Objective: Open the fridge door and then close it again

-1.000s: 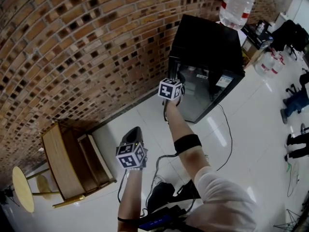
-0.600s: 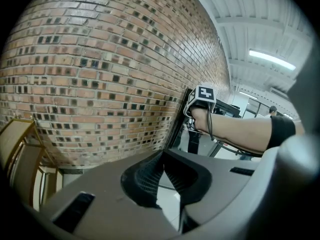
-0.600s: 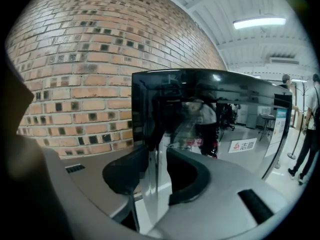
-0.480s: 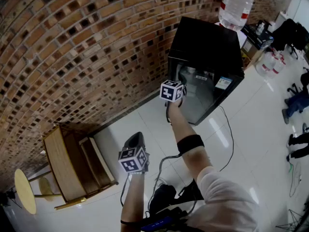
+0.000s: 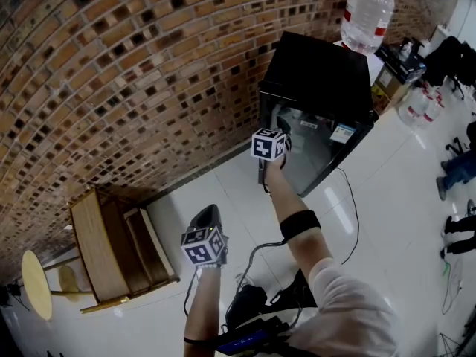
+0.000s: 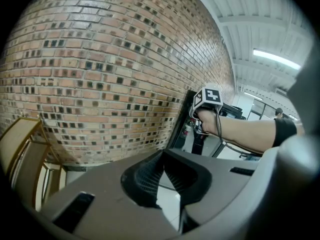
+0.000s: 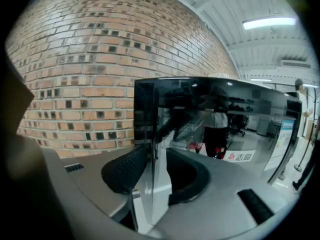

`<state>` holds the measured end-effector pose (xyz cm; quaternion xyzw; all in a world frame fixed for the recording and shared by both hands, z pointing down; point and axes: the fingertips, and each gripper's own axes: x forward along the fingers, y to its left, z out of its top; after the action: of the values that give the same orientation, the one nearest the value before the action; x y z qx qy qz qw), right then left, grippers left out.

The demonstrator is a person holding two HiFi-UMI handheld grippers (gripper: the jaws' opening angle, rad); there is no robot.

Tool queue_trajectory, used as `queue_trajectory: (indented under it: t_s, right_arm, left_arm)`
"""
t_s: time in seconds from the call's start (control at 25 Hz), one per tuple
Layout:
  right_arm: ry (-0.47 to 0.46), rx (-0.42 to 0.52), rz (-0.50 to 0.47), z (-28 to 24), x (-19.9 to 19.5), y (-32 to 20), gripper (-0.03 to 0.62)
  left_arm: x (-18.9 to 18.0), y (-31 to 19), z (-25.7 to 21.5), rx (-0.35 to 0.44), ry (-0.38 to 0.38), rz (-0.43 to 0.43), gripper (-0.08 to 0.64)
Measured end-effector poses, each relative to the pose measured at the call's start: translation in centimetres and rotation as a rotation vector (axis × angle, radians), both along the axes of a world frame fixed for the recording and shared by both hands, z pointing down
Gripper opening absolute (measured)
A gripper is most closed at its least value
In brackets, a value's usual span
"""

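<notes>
While in tool (image 7: 156, 154), fridge door (image 7: 215, 129) upright

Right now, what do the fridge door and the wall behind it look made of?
The fridge door is probably dark glass with a glossy finish: it mirrors the room. The wall is brick, rough and matte: mortar lines show between the courses.

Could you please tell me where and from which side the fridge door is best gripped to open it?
I would take the fridge door by its upright edge nearest the brick wall, coming from the front with one jaw on each side. It is a flat glass panel with no handle in view. The right gripper has that edge between its jaws, which have just opened slightly.
</notes>
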<state>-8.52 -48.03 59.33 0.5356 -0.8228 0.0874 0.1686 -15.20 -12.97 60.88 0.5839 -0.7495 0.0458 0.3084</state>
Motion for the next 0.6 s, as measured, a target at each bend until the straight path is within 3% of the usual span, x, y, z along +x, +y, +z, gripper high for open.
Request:
queue_trajectory:
  t_s: [0.2, 0.36, 0.48, 0.6]
  right_arm:
    - [-0.037, -0.008, -0.199, -3.6, 1.9, 5.7, 0.116]
    - [-0.109, -0.047, -0.438, -8.8, 4.7, 12.5, 0.006]
    - [-0.152, -0.054, -0.607, -13.1, 7.9, 17.7, 0.006]
    - [-0.144, -0.024, -0.689, -15.5, 12.7, 21.2, 0.005]
  left_arm:
    - [1.2, 0.1, -3.0, 0.039, -0.024, -0.03, 0.005]
    - [3.3, 0.1, -7.7, 0.101, -0.052, -0.035, 0.005]
    - [5.6, 0.3, -11.1, 0.15, -0.098, -0.019, 0.004]
    - [9.1, 0.7, -12.2, 0.181, -0.123, 0.011, 0.004]
